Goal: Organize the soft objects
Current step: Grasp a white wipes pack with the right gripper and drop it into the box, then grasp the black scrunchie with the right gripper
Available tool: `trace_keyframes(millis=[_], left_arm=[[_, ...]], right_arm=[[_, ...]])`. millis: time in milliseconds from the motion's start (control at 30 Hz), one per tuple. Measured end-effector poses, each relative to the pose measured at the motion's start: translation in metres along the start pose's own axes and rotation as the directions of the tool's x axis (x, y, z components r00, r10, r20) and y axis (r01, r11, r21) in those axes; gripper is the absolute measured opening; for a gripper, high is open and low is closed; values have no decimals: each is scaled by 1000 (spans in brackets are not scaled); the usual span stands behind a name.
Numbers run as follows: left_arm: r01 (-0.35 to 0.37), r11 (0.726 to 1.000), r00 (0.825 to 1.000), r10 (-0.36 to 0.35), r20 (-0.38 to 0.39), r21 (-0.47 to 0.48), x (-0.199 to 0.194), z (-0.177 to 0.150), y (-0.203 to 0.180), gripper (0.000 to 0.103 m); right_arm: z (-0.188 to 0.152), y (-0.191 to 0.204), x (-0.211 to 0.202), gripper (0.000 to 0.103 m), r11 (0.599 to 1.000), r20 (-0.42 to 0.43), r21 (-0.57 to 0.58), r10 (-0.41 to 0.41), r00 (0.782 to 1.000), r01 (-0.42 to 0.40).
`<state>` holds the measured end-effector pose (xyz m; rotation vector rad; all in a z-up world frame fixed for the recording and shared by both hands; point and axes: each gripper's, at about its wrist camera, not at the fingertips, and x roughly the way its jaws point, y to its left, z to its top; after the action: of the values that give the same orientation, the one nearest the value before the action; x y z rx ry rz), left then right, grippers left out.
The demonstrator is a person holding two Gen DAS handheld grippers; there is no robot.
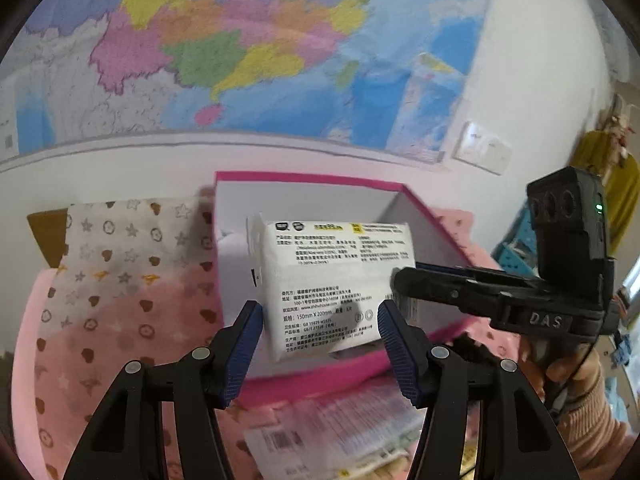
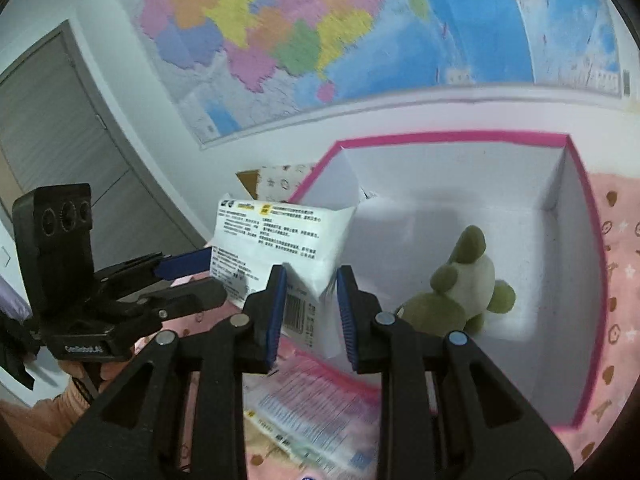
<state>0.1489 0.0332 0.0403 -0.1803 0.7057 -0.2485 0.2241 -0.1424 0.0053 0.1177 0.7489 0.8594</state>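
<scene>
Holding one white tissue pack [image 1: 336, 280] between them, both tongs are clamped on it: left tongs [image 1: 320, 344] across its near end, right tongs [image 2: 312, 312] on its corner. Pack hangs above the pink box's [image 2: 440, 138] near-left rim, long axis pointing inward.

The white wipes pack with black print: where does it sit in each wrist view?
Left wrist view: white wipes pack at centre, between the left tool's pads, in front of the pink-rimmed box.
Right wrist view: pack left of centre, one end pinched.
Shared landmark: the pink-rimmed box.
</scene>
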Motion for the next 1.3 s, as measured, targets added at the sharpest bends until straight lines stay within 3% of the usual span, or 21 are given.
trace_keyframes(millis=[133,200,300,433,733,1033,1300], left_arm=[[-19,999,999,18,-28,-32,15,1,10,60],[-48,998,999,47,-19,-49,17,2,13,60],[-55,996,999,55,-2,-74,14,0,17,60],[-65,997,997,67,42,-37,0,-7,7,62],[122,990,990,-126,69,65,-26,-35,-39,68],[238,968,970,-233,-68,77,5,-67,-81,68],[289,955,948,-277,-154,60,34,-79,-101,68]], right_arm=[[2,-12,17,41,997,-48,33,-62,997,64],[3,-15,20,53,995,-60,47,-85,995,88],[1,-16,11,54,994,-42,44,-95,995,96],[-6,-8,-20,54,997,16,7,-79,997,78],[-50,-2,-95,54,994,106,-52,-90,990,95],[-102,-56,-105,55,975,28,99,-200,979,197],[-119,-82,-96,65,965,-17,154,-213,977,213]])
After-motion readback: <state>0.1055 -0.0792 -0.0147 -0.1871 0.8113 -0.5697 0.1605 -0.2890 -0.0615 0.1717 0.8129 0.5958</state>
